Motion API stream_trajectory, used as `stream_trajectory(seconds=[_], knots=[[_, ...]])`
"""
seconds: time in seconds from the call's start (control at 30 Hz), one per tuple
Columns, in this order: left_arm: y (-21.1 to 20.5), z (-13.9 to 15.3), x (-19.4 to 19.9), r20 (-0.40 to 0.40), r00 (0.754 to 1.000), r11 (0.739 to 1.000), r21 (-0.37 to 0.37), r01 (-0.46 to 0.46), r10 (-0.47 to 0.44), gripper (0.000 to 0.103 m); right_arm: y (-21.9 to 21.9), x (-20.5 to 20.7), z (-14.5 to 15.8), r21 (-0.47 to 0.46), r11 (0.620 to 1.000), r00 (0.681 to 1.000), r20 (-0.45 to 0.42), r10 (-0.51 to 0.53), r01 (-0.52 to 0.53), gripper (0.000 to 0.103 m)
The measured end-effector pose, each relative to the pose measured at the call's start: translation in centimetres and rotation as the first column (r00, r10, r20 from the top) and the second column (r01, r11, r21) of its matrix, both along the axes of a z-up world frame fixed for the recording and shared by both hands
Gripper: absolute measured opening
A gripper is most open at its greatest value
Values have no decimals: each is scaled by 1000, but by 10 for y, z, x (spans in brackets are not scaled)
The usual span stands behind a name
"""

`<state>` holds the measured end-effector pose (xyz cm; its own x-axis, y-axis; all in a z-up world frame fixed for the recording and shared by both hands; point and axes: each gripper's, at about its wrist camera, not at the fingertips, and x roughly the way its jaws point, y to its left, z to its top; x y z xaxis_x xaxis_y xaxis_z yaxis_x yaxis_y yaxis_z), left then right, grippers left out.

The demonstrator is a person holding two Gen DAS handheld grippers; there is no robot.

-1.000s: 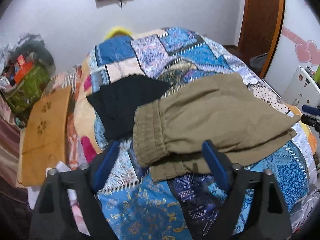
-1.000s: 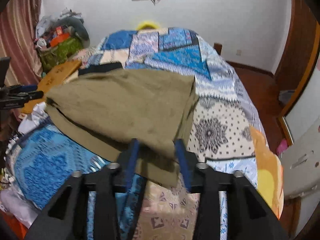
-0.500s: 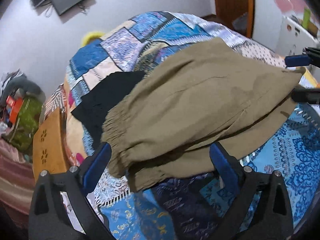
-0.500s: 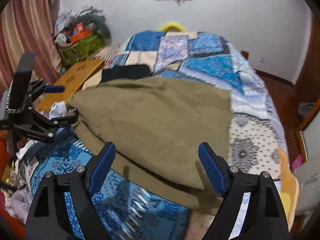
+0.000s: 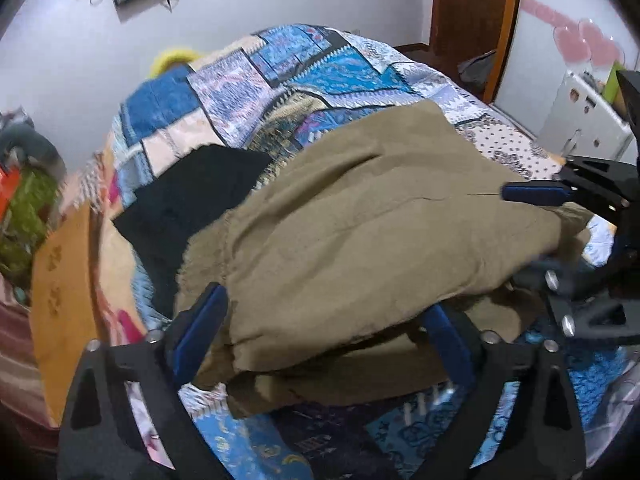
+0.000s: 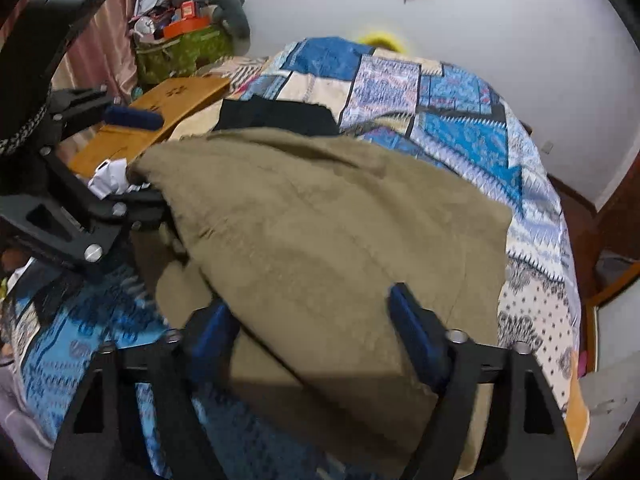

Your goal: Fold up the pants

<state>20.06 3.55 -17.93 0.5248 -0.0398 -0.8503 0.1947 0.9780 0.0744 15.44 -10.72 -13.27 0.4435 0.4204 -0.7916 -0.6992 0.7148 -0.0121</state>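
Note:
Olive-khaki pants (image 5: 360,240) lie folded in layers on a patchwork bedspread (image 5: 280,76); they also show in the right wrist view (image 6: 328,236). My left gripper (image 5: 320,320) is open, its blue fingers straddling the near edge of the pants at the waistband end. My right gripper (image 6: 316,320) is open, its fingers straddling the opposite end of the pants. Each gripper shows in the other's view, the right one (image 5: 560,216) at the right edge and the left one (image 6: 132,160) at the left edge. Neither grips the cloth.
A black garment (image 5: 200,200) lies on the bed beyond the pants. A wooden board (image 5: 64,280) leans at the bed's left side. A green bag with clutter (image 6: 180,48) stands by the curtain. A white appliance (image 5: 584,120) and a wooden door (image 5: 472,20) are at right.
The right gripper opened from a closed hold on the pants' edge. Both grippers moved closer in, now straddling the ends of the folded pants.

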Motion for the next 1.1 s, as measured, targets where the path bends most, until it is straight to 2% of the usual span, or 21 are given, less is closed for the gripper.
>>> stream_trajectory(seconds=[0.07,0.1,0.17,0.23,0.27,0.33,0.5,0.7,0.77,0.83,0.9,1.03,1.1], knots=[[-5,-2,-4,7,1000,1000,5,7,-7,86,-2,2,6,41,999,1000,3,-7,7,39],[-8,-2,-7,23,1000,1000,20,12,-12,80,-3,1,9,61,998,1000,7,-9,8,37],[-16,-3,-12,73,997,995,99,9,-17,71,-4,-3,15,88,996,1000,21,1,-3,26],[-21,-3,-15,98,995,989,148,3,-18,50,-3,-8,20,90,996,999,38,18,-21,18],[-22,-3,-17,102,995,988,155,0,-16,44,-2,-10,22,89,995,999,46,29,-33,13],[-22,0,-22,111,994,989,145,9,-26,32,-2,-17,25,83,995,996,73,45,-51,11],[-26,6,-38,99,994,993,111,44,-55,24,-7,-33,30,83,993,992,104,78,-87,8],[-25,-6,-43,30,998,997,63,50,-52,25,-11,-38,18,69,994,996,30,87,-89,10],[-23,-6,-45,14,999,998,44,43,-44,31,-12,-39,13,57,995,997,-3,77,-77,13],[-18,-3,-50,10,999,999,5,42,-42,46,-14,-41,13,58,996,997,-16,74,-73,17],[-13,3,-56,17,999,999,-32,43,-43,54,-18,-44,16,71,995,997,-29,77,-75,23],[-3,21,-68,52,998,997,-71,39,-35,57,-28,-46,32,149,987,996,-57,75,-66,38],[4,31,-70,75,997,994,-101,30,-23,59,-31,-44,40,200,978,995,-71,67,-52,40]])
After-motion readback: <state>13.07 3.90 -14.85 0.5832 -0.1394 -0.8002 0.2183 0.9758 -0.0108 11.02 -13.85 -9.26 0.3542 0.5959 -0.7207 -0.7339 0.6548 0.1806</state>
